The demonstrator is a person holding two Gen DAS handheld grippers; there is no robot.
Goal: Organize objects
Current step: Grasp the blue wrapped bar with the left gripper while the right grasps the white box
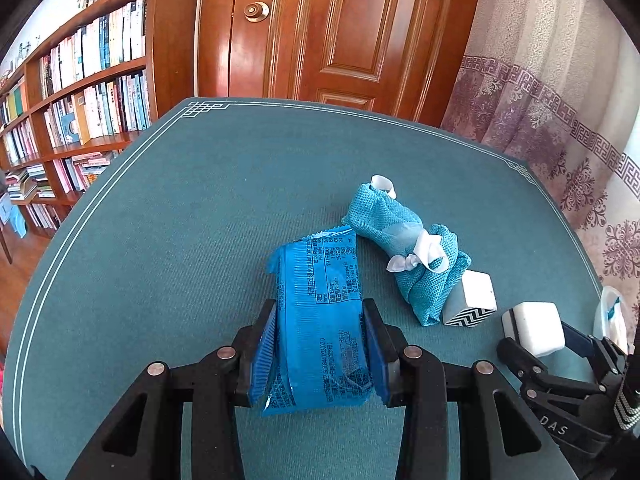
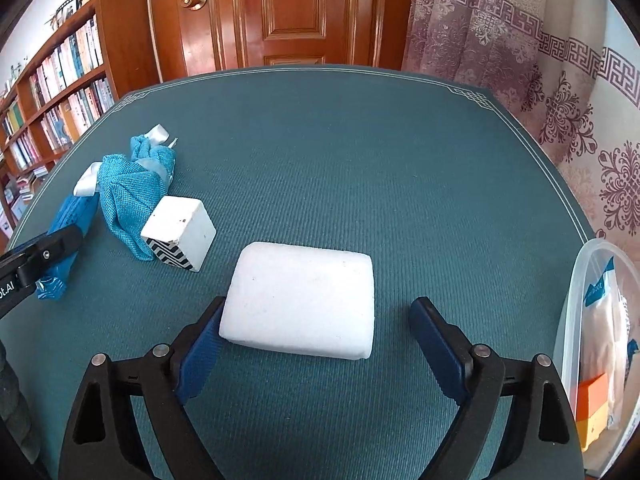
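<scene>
My left gripper [image 1: 320,320] is shut on a blue snack packet [image 1: 320,320], pads pressing both its sides just above the teal table mat [image 1: 180,220]. The packet also shows in the right wrist view [image 2: 68,216]. My right gripper [image 2: 316,312] is open around a white foam block [image 2: 300,300] that lies on the mat; the left pad touches its edge, the right pad stands apart. The block also shows in the left wrist view [image 1: 538,326]. A teal cloth bundle with white ribbon [image 1: 404,248] lies beside a white cube with a zigzag face [image 1: 472,300].
A clear plastic container [image 2: 600,340] holding a bag and orange and yellow blocks stands at the mat's right edge. A bookshelf [image 1: 80,100], a wooden door [image 1: 340,28] and a curtain [image 1: 560,120] lie beyond the table.
</scene>
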